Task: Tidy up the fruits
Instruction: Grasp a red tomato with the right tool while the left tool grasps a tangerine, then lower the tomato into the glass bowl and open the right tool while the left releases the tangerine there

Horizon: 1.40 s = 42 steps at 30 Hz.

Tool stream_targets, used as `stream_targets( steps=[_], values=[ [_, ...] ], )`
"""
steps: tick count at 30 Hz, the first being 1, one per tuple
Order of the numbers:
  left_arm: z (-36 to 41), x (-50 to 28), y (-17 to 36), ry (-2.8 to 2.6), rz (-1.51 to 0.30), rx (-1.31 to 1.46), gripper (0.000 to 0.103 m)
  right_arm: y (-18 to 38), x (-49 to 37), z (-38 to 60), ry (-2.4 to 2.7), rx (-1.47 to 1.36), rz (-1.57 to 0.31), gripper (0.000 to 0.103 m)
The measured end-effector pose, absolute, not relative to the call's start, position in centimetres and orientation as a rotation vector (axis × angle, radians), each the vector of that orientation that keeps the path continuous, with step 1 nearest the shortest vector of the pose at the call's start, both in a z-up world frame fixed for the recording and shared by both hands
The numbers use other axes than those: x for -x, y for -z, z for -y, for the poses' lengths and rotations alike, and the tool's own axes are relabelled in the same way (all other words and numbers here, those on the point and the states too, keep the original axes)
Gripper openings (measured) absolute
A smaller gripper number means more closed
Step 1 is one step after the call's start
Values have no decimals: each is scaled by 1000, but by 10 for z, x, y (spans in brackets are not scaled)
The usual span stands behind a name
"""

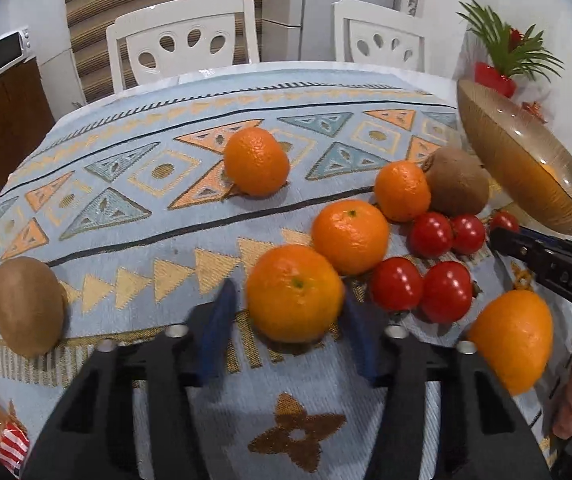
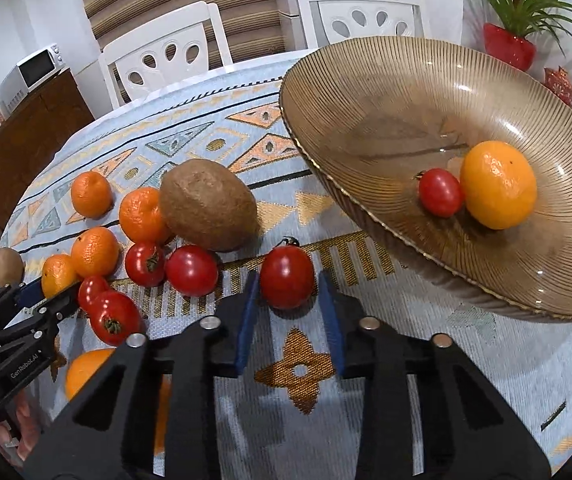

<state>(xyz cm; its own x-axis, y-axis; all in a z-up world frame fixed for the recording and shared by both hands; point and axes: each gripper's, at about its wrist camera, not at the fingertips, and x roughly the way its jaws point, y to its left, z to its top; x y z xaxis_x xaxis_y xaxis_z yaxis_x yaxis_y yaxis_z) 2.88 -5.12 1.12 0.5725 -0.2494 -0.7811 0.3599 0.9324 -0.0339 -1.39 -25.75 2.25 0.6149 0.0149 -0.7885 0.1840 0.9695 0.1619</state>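
I see bright, even indoor light from above. Glare streaks the glass bowl (image 2: pixel 465 92) and tomatoes (image 1: pixel 445 292); shadows stay soft. Fisheye bends the edges, dark vignette corners, near fingers (image 1: pixel 216 328) blurred.

The left black two-finger gripper with blue pads (image 1: pixel 289 316) was held low over the table near its front edge, jaws spread wide apart, closed on nothing. The right black two-finger gripper with blue pads (image 2: pixel 287 312) sat likewise, jaws parted, gripping nothing. Fingers of a hand (image 1: pixel 569 404) showed behind the right gripper's body.
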Motion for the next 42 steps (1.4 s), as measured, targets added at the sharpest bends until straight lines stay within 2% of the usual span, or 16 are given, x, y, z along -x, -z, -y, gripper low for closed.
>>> stream_targets(
  steps=[6, 13, 23, 35, 42],
  values=[
    [50, -24, -14, 345, -869, -132, 43, -27, 22, 262, 78, -269, -863, 28],
    [36, -19, -23, 358, -809, -57, 43, -42, 39, 243, 31, -181, -755, 28],
    [35, -25, -18, 438, -852, -20, 43, -44, 39, 238, 56, -151, -744, 28],
    [39, -19, -20, 415, -821, -61, 43, -50, 49, 237, 54, -148, -689, 28],
    [39, -3, -20, 320, -870, -61, 43, -57, 88, 237, 29, -145, -636, 28]
  ],
)
